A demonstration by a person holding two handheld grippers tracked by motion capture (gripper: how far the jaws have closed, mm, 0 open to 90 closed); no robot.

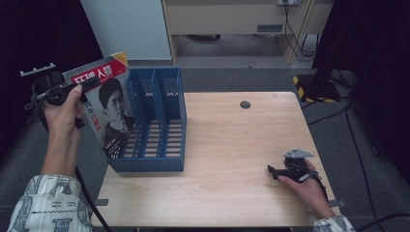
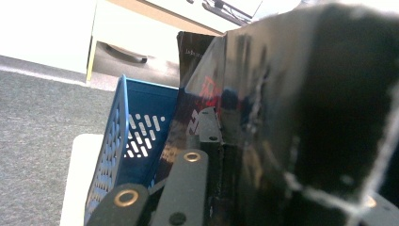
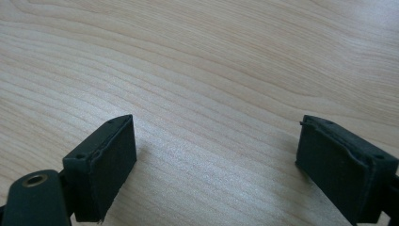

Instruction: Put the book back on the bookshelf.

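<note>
A person at a wooden table (image 1: 227, 145) holds a magazine (image 1: 107, 104) clamped in the left gripper (image 1: 80, 87), the jaws pinched tight on its upper left corner; the magazine hangs tilted below and to the right of that gripper, its lower edge down at the near left corner of a blue file rack (image 1: 157, 121). Whether that edge sits inside the rack's leftmost slot or just against its outer wall cannot be made out from above, since the cover hides the rack's left side. In the left gripper view the magazine's glossy dark back (image 2: 291, 122) looms close against the jaws, blurred and full of reflections, with a slice of the rack's perforated wall (image 2: 127, 141) showing to its left and the rest of the rack hidden behind the pages. The left hand (image 1: 65, 116) wraps the gripper's body, so the jaws themselves are hard to see from above. Well apart on the table's near right side, the right gripper (image 1: 273, 171) rests low in the right hand (image 1: 304, 186); its own view shows the jaws spread wide, nothing but bare wood grain between the two pads (image 3: 106, 165).
</note>
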